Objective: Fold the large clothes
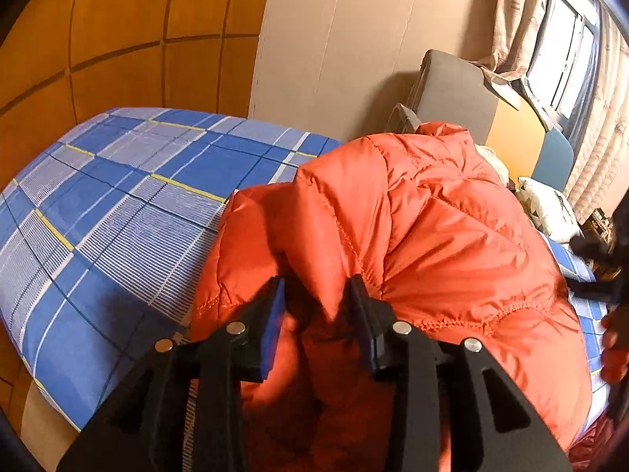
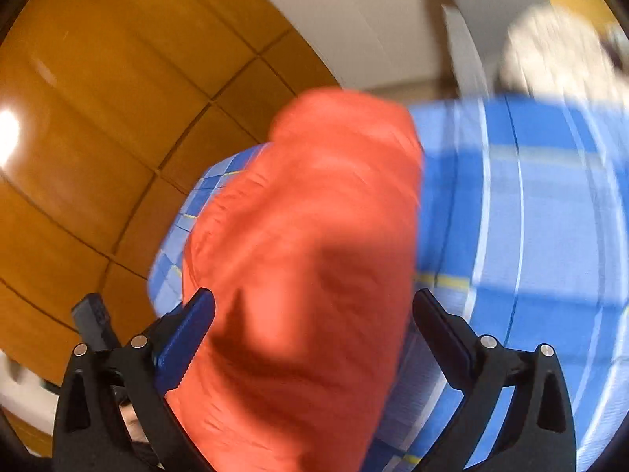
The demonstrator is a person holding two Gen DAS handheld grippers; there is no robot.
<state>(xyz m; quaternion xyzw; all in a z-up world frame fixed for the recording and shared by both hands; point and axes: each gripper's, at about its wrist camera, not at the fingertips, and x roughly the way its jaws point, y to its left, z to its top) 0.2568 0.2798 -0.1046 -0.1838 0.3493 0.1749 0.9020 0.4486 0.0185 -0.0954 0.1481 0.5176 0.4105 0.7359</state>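
Observation:
A puffy orange quilted jacket (image 1: pixel 432 236) lies bunched on a bed with a blue checked sheet (image 1: pixel 137 196). My left gripper (image 1: pixel 316 287) hangs over the jacket's near edge. Its jaws stand partly apart with a raised fold of orange fabric between them, and a dark gap shows beside the left pad. The right wrist view is blurred. In it the jacket (image 2: pixel 322 196) runs as a long orange mass across the sheet (image 2: pixel 530 216). My right gripper (image 2: pixel 314 303) is wide open, its fingers straddling the jacket without pressing on it.
Orange-brown wood panels (image 1: pixel 118 39) and a beige wall stand behind the bed. A white patterned pillow (image 1: pixel 550 208) lies at the bed's far right, near a grey padded piece (image 1: pixel 452 90), curtains and a window. Bare sheet stretches left of the jacket.

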